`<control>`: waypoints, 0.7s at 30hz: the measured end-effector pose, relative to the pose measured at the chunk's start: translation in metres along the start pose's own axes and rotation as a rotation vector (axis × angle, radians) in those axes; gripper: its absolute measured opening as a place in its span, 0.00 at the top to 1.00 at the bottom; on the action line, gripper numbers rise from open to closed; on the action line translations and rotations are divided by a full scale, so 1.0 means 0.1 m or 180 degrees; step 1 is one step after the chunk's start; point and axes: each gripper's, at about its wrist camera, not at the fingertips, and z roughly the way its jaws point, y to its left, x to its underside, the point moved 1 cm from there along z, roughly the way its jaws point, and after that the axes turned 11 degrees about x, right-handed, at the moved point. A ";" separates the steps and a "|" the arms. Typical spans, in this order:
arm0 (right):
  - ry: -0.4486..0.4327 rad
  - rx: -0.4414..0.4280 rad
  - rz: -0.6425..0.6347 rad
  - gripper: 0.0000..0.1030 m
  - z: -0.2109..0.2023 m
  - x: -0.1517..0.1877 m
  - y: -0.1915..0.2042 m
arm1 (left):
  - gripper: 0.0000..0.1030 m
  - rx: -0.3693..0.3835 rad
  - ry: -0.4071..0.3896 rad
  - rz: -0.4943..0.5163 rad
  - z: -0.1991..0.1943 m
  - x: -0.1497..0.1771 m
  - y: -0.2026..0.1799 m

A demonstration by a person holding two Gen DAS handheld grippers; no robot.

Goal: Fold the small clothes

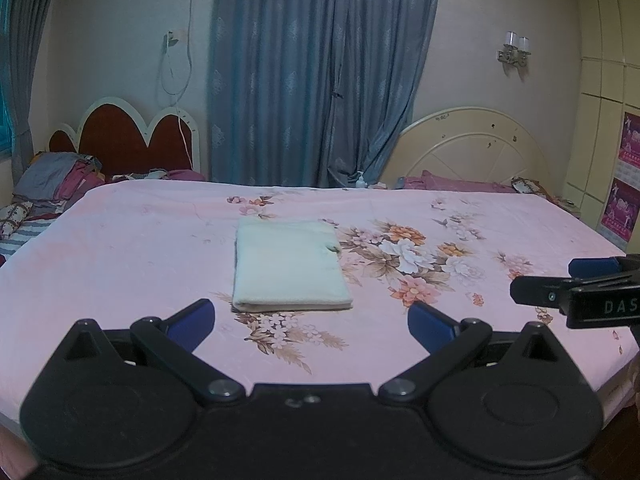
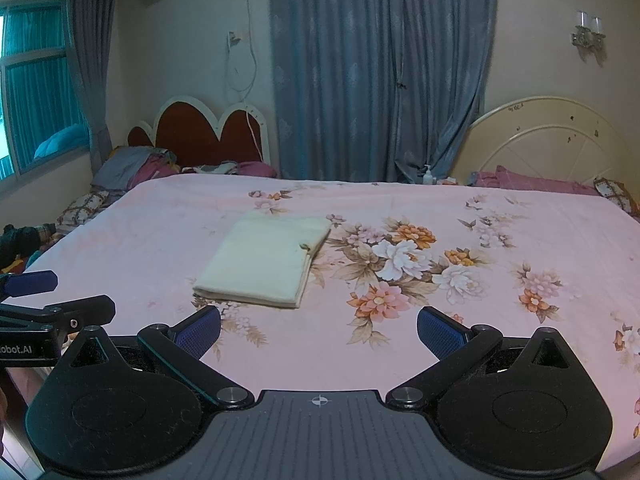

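A cream cloth (image 1: 290,266) lies folded into a flat rectangle on the pink flowered bedsheet (image 1: 120,248). My left gripper (image 1: 311,322) is open just short of the cloth's near edge, nothing between its blue pads. In the right wrist view the same folded cloth (image 2: 262,262) sits ahead and to the left. My right gripper (image 2: 319,330) is open over bare sheet, nothing held. Each gripper shows at the edge of the other's view: the right gripper (image 1: 560,280) at the right, the left gripper (image 2: 40,296) at the left.
The bedsheet (image 2: 520,248) carries a large flower print to the right of the cloth. A pile of clothes and pillows (image 1: 60,184) lies at the far left by the red headboard (image 1: 120,136). Blue curtains (image 1: 316,72), a pump bottle (image 1: 361,180) and a cream headboard (image 1: 476,148) stand behind.
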 end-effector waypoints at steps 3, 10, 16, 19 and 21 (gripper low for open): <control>0.0002 0.0008 0.0001 0.00 0.00 0.00 0.00 | 0.01 0.0002 0.0001 0.0000 0.00 0.00 0.00; 0.0011 0.0000 -0.0010 0.00 0.01 -0.01 -0.02 | 0.01 -0.0012 0.0007 0.0009 0.02 0.00 0.02; -0.0003 -0.0007 -0.0020 0.00 0.04 -0.02 -0.06 | 0.01 -0.0012 -0.0005 0.0021 0.04 -0.02 0.05; 0.0002 -0.0007 -0.0032 0.00 0.06 -0.03 -0.07 | 0.01 -0.0007 -0.0005 0.0031 0.06 -0.02 0.06; 0.0010 -0.0010 -0.0036 0.00 0.07 -0.03 -0.08 | 0.01 0.0001 -0.0006 0.0030 0.07 -0.02 0.08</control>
